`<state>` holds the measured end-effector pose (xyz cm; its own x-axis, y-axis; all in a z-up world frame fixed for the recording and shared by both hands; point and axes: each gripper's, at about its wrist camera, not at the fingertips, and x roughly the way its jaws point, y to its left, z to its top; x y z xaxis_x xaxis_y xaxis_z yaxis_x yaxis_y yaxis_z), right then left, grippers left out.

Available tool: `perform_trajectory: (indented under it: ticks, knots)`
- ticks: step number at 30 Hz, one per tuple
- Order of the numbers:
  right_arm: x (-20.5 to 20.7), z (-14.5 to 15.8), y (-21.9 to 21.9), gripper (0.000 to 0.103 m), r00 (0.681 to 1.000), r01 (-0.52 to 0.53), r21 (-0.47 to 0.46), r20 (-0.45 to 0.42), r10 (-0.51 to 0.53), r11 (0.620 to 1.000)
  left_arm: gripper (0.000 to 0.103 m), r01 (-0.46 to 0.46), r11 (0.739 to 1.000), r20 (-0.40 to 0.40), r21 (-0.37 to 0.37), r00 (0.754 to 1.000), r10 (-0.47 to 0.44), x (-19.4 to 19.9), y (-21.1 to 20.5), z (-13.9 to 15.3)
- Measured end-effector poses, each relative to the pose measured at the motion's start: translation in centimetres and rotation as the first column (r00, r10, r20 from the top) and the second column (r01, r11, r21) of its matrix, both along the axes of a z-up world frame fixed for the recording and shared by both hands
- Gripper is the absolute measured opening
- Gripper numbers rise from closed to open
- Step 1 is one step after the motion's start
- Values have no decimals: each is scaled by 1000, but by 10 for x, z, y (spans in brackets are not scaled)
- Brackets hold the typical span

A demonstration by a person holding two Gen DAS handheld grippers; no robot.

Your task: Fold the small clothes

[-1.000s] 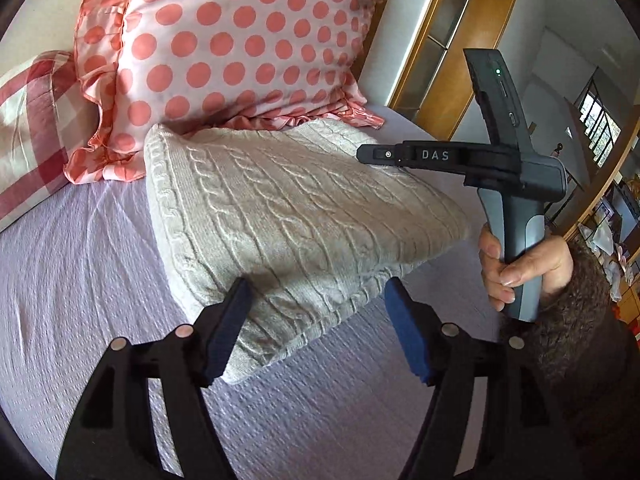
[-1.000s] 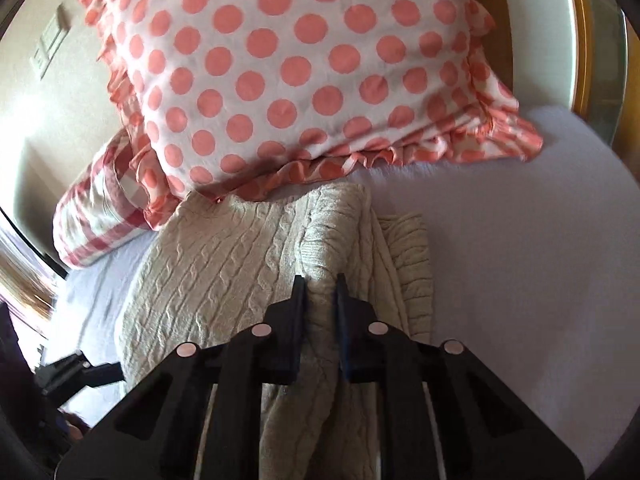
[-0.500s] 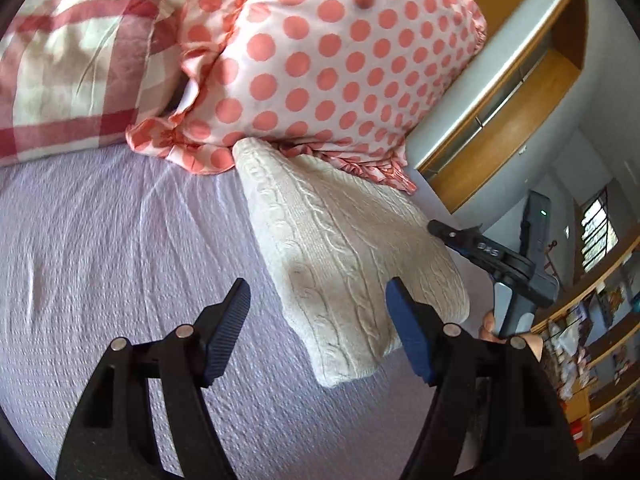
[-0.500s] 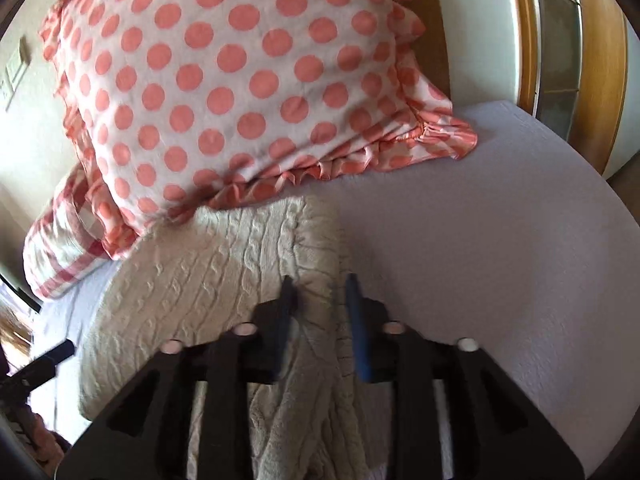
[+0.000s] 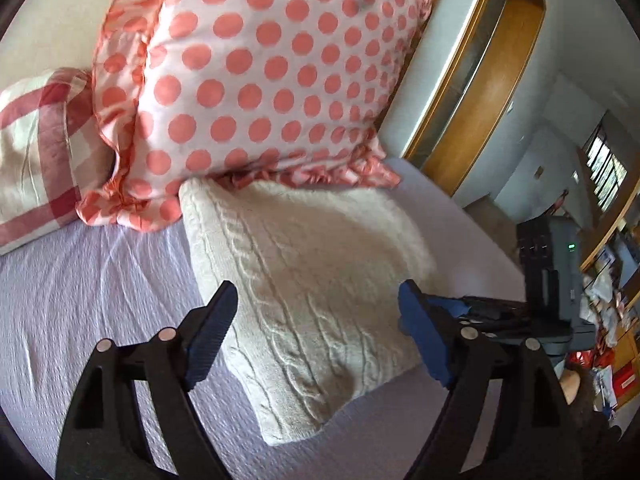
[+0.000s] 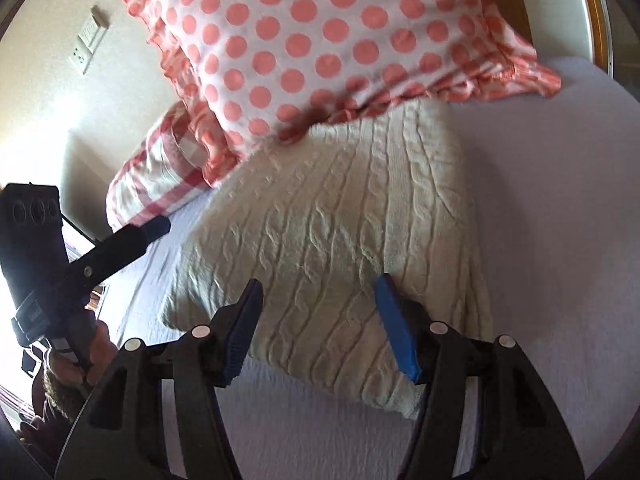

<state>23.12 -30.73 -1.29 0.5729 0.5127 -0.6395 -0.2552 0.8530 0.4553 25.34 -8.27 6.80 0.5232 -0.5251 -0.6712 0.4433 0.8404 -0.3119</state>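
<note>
A cream cable-knit sweater [image 5: 312, 280] lies folded into a thick rectangle on the lilac bedsheet [image 5: 80, 300], its far edge against the polka-dot pillow. It also shows in the right wrist view [image 6: 332, 240]. My left gripper [image 5: 316, 332] is open and empty, hovering just above the sweater's near end. My right gripper [image 6: 320, 320] is open and empty above the sweater's near edge. In the left wrist view the right gripper's body is at the right, its fingertips hidden behind my left finger. The left gripper [image 6: 156, 228] shows at the left in the right wrist view.
A white pillow with coral dots [image 5: 256, 80] leans at the head of the bed, also seen in the right wrist view [image 6: 320, 40]. A red-checked pillow [image 5: 36, 152] lies left of it. A wooden door frame [image 5: 480, 100] and shelves stand to the right.
My right gripper has opened and let go of the sweater, then drawn back. The sweater now lies flat and folded. My left gripper stayed open and shifted over the sweater's near end.
</note>
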Motion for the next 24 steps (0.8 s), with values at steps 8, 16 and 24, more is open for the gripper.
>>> perform_trajectory:
  ticks: [8,16,24]
  knots:
    - [-24,24,-11,74,997,27,22,69,-28,999,81,-48,999,-48,10,998,49,-13,19,-19]
    - [54,5,-72,102,983,146,201,-139,-120,969,83,-169,970,-305,-173,946,110,43,61,-43]
    - [85,-18,-64,93,983,93,272,-175,-46,958,84,-154,958,-367,-242,929,56,75,43,-61]
